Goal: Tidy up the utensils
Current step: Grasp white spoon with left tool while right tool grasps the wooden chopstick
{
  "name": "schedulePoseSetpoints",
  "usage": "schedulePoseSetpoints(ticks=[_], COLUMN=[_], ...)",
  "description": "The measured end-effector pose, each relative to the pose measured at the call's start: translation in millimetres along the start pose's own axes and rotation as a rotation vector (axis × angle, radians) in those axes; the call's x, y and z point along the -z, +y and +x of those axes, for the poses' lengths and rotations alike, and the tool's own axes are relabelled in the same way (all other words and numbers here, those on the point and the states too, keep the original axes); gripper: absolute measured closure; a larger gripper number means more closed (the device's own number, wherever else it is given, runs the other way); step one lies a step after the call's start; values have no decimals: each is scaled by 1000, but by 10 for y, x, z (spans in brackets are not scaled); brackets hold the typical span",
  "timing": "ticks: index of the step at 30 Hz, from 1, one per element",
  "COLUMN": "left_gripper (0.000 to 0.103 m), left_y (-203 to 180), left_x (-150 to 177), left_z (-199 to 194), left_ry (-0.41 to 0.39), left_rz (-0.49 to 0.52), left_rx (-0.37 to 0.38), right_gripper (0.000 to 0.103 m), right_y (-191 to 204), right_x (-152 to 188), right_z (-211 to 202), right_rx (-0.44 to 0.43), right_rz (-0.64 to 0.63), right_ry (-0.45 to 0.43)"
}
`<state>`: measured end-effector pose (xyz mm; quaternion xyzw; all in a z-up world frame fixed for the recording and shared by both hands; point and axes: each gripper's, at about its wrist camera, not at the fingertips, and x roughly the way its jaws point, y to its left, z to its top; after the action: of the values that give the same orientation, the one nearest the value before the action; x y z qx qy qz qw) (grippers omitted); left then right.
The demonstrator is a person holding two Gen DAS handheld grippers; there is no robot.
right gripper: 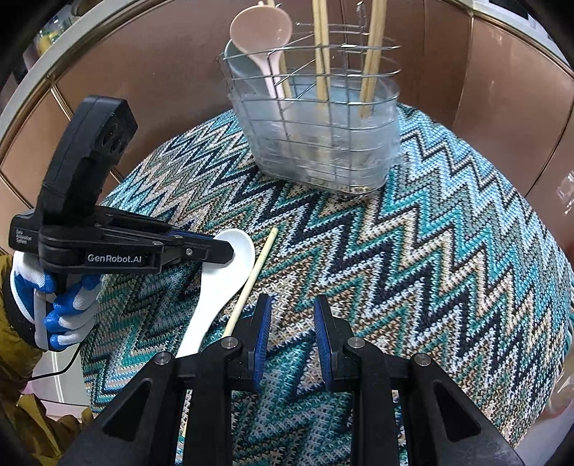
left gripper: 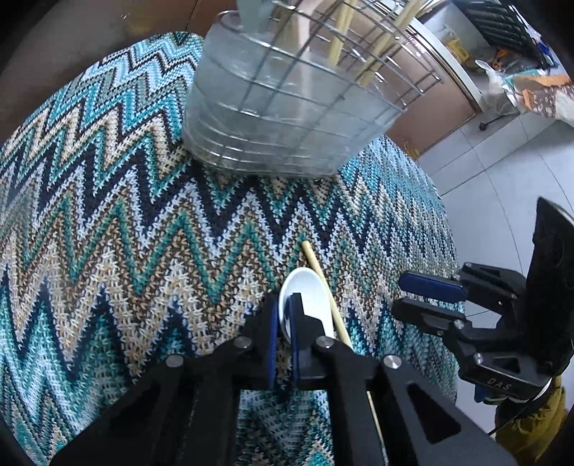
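White spoon (right gripper: 219, 283) flat on the zigzag-knit cloth (right gripper: 412, 251) covering the bench, bowl toward 12 o'clock, handle running back toward 7 o'clock; bowl rim pinched between the blue pads of the left gripper (left gripper: 283, 315), jaws pressed together on it with no gap to spare; same grip seen from the right wrist view, where the left gripper (right gripper: 224, 251) reaches in from 9 o'clock, carried by a hand in a blue-and-white glove (right gripper: 61, 304).

Single loose chopstick (right gripper: 251, 279) lying just beside the spoon at its 3 o'clock side, roughly parallel to the handle, tip pointing to 1 o'clock; whether touching the spoon or not, cannot tell.

Right gripper (right gripper: 292, 340) poised over bare cloth at 3 o'clock of the chopstick, jaws partly spread, nothing between the pads; visible too in the left wrist view as the right gripper (left gripper: 427, 297) coming in from 3 o'clock.

Wire utensil basket (right gripper: 373, 150) with a clear liner, upright on the cloth at 12 o'clock, well apart from the spoon; pink spoon (right gripper: 262, 32) standing in its 10 o'clock end against a pale blue one; several chopsticks (right gripper: 321, 53) upright toward the middle and 2 o'clock end.

Brown panelled wall (right gripper: 502, 89) behind the bench; pale tiled floor (left gripper: 502, 179) at 3 o'clock in the left wrist view.
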<state>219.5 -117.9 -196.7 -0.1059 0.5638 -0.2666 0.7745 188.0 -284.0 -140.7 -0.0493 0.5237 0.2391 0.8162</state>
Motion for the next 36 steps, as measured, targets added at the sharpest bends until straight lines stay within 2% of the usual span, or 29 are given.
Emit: schedulePoseSetpoints(ticks=[4,10,20,22,24,25,28,36], left_gripper=[98,99,99,99,99,99,99,99], left_y=[64,228,510,557,592,641,610,433], left_x=[49,129,235,276,314,347,399,498], left_z=[-94,-251,-541,-626,-714,-797,-946,-1251], left_ry=[-2,-9,-44,-54,-69,-79,-110,-184], left_rz=[6,6,-15,-17,-24,-25,-24,-31], left_rx=[-2,-15,-41,-47,-50,-52,-69,-107], right_gripper=[79,73,73,79,92,92,98,98], right_y=[73,160,266,309,326,331,329,543], right_x=[-54,-192,-447,-493,-519,-524,-504,-424], right_z=[79,225,711,750,782,790,714,253], right_rx=[0,-20,9,19,39,38,21,5], right_rz=[-16,-7,16,22,18,22,33,7], right_ry=[22,56,189,206,218,222,209,112])
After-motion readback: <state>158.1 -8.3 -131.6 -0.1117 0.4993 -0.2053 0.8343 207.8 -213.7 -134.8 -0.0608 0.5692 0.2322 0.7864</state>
